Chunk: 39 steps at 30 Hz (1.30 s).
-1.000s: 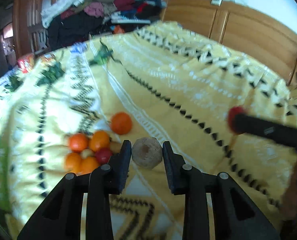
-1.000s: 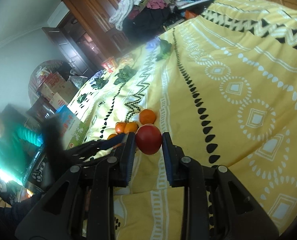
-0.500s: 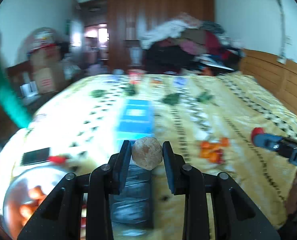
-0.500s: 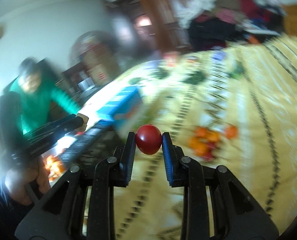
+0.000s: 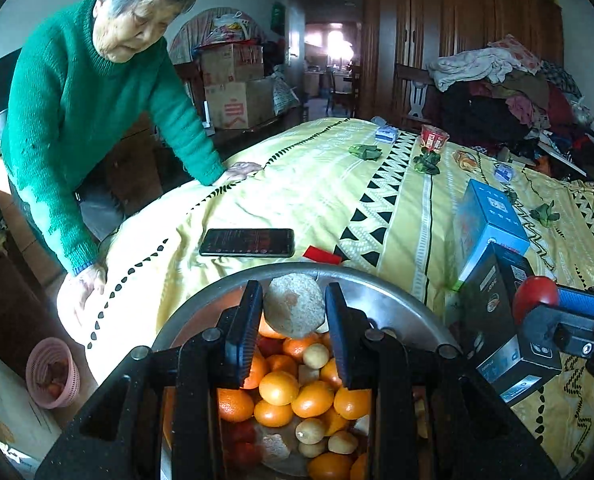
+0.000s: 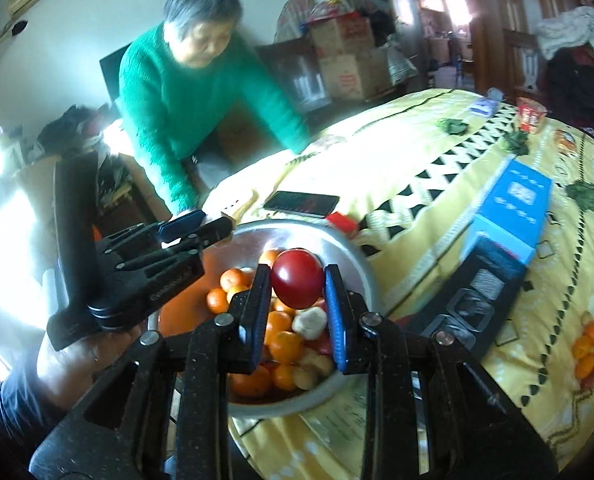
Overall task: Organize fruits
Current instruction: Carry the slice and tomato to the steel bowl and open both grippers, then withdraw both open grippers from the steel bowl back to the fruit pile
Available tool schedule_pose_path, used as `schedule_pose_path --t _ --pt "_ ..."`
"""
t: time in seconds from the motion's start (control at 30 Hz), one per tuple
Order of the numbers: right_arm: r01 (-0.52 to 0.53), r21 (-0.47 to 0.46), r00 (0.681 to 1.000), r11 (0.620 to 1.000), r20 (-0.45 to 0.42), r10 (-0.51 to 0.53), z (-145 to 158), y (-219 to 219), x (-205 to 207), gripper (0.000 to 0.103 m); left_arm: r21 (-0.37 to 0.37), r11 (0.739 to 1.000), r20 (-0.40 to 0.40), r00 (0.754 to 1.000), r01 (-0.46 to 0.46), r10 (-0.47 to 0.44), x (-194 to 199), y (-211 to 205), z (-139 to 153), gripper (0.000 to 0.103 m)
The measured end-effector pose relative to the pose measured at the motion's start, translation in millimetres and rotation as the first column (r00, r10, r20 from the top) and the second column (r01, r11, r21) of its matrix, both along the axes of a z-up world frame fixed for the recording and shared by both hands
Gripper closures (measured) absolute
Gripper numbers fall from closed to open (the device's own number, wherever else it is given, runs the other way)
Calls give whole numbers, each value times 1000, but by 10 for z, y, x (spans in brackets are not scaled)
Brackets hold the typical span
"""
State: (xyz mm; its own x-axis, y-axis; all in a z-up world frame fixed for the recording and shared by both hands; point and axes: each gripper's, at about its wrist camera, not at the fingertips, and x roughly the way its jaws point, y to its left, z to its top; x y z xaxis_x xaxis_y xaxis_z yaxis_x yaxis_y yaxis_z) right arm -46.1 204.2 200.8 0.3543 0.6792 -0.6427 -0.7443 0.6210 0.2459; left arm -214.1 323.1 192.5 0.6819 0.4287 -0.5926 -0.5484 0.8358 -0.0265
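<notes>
My left gripper [image 5: 294, 312] is shut on a rough brown round fruit [image 5: 295, 310] and hangs over a metal bowl [image 5: 393, 300] filled with several oranges [image 5: 279, 388], small pale fruits and red ones. My right gripper [image 6: 297, 286] is shut on a red tomato [image 6: 297, 283] above the same metal bowl [image 6: 359, 264]. The right gripper with its tomato [image 5: 535, 296] shows at the right of the left wrist view. In the right wrist view the left gripper [image 6: 201, 230] reaches in from the left over the bowl's rim. A small pile of fruit [image 6: 589, 348] lies on the yellow bedspread at the right.
A person in a green sweater [image 5: 89, 120] leans on the bed at the left, hands on the bedspread [image 5: 317, 192]. A phone [image 5: 247, 242], a red card [image 5: 321, 256], a blue box [image 5: 489, 224] and a black box [image 5: 505, 320] lie around the bowl. A pink basket [image 5: 51, 372] stands on the floor.
Both grippers have swung left from the fruit pile on the bed to above the metal bowl, each still holding its fruit. The person in green has come into view.
</notes>
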Motion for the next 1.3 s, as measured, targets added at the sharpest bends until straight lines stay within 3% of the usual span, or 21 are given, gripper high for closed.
schedule_pose_path --t 0.27,0.63,0.67,0.7,0.73,0.8,0.93,1.0,1.07,1.1,1.13,1.3 --pt "-13 -81 1000 997 -18 12 -185 250 -36 75 -41 999 0 1000 -9 9 -93 145 -99 70" --pt "-21 -113 998 993 -53 15 -350 429 58 75 -75 997 -34 999 21 -24 -52 152 -212 70" --pt "-19 -124 999 992 -47 13 -354 453 55 74 -75 997 -34 999 18 -20 -61 149 -224 63" --pt "-16 -127 999 992 -40 11 -345 455 46 64 -72 997 -34 999 9 -11 -75 146 -232 49" --pt "-9 -122 1000 993 -28 5 -320 430 22 50 -74 997 -28 1000 2 -4 -98 146 -238 43" --pt "6 -94 1000 996 -4 -7 -235 330 -37 44 -78 997 -13 1000 -8 7 -133 116 -215 32" --pt "43 -41 997 998 70 -40 -8 -16 -191 44 -56 998 42 999 28 -26 -118 -121 -9 31" --pt "84 -10 989 996 123 -82 119 -266 -264 41 -23 997 100 992 77 -74 -94 -382 195 20" --pt "154 30 970 988 186 -157 251 -615 -329 32 26 992 152 980 122 -125 -42 -652 399 7" --pt "198 48 955 979 217 -204 309 -806 -348 22 65 988 177 972 143 -153 -13 -841 504 2" --pt "239 64 940 969 235 -248 351 -973 -354 16 96 983 195 965 157 -173 16 -1000 592 0" --pt "436 80 867 896 230 -442 303 -1858 -308 15 170 949 254 918 266 -303 204 -1905 763 0"
